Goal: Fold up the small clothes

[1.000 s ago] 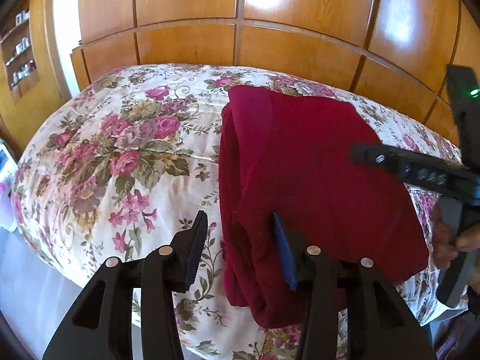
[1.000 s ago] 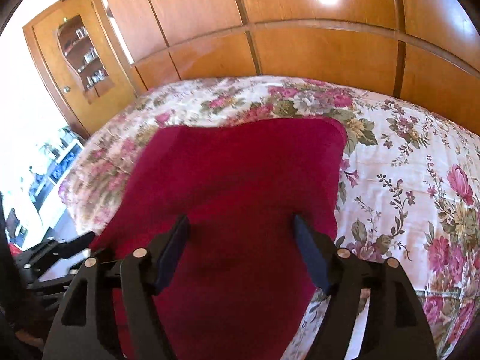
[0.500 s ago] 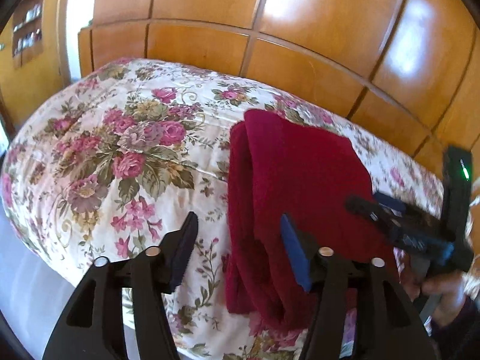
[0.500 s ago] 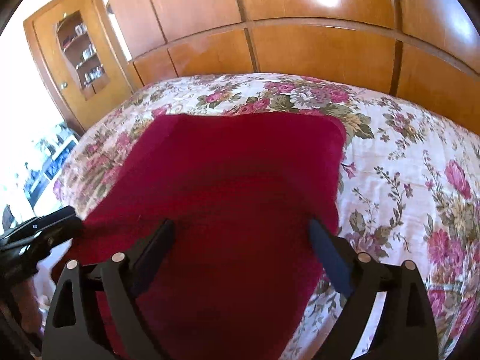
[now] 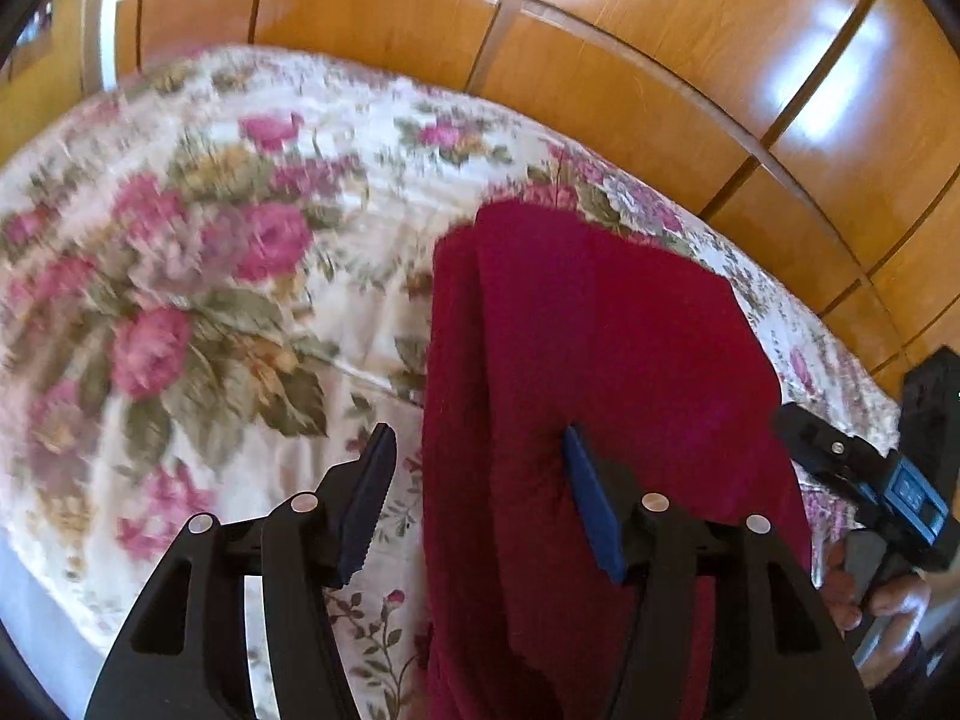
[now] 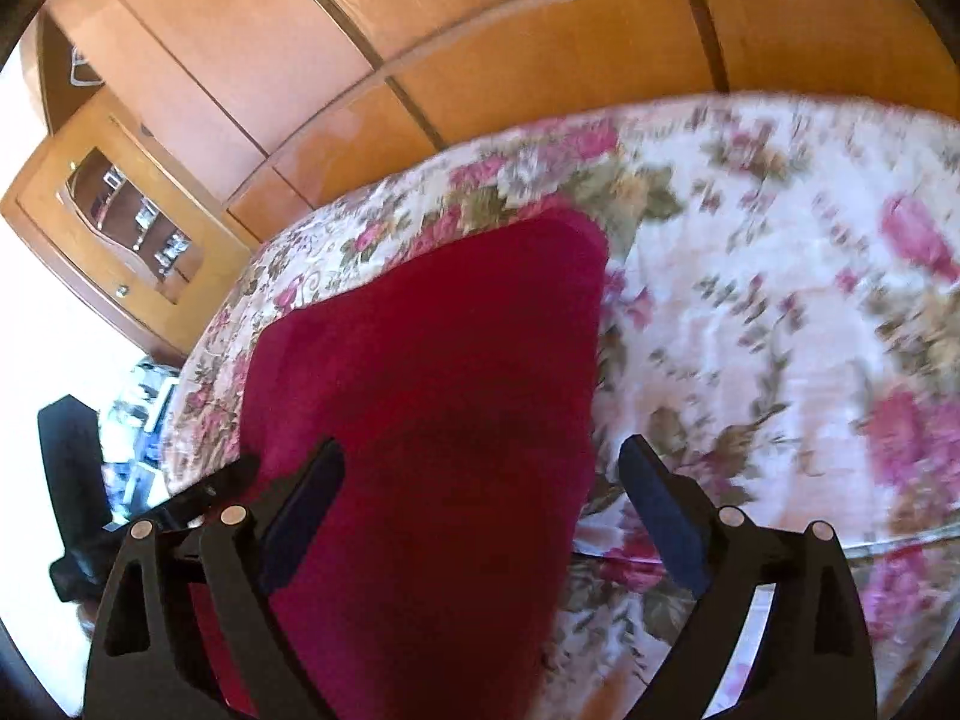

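Observation:
A dark red garment [image 5: 600, 348] lies folded in a long strip on the floral bedspread [image 5: 210, 300]. My left gripper [image 5: 477, 441] is open and hovers over the garment's left edge, one finger above the bedspread and the other above the red cloth. In the right wrist view the same garment [image 6: 432, 372] fills the middle. My right gripper [image 6: 480, 447] is open wide across its right edge, with the right finger over the bedspread [image 6: 780, 330]. Nothing is pinched by either one. The right gripper [image 5: 864, 480] also shows at the garment's far side, held by a hand [image 5: 882, 594].
Wooden wardrobe panels [image 5: 600, 60] rise just behind the bed. A wooden cabinet with a glass door [image 6: 126, 222] stands at the back left. The bed's near edge drops off below the grippers. Part of the left gripper [image 6: 210, 492] shows beside the garment.
Both grippers have opened wider and rolled. The left one shifted so the garment's left edge sits between its fingers. The right one's right finger now lies past the garment's right edge.

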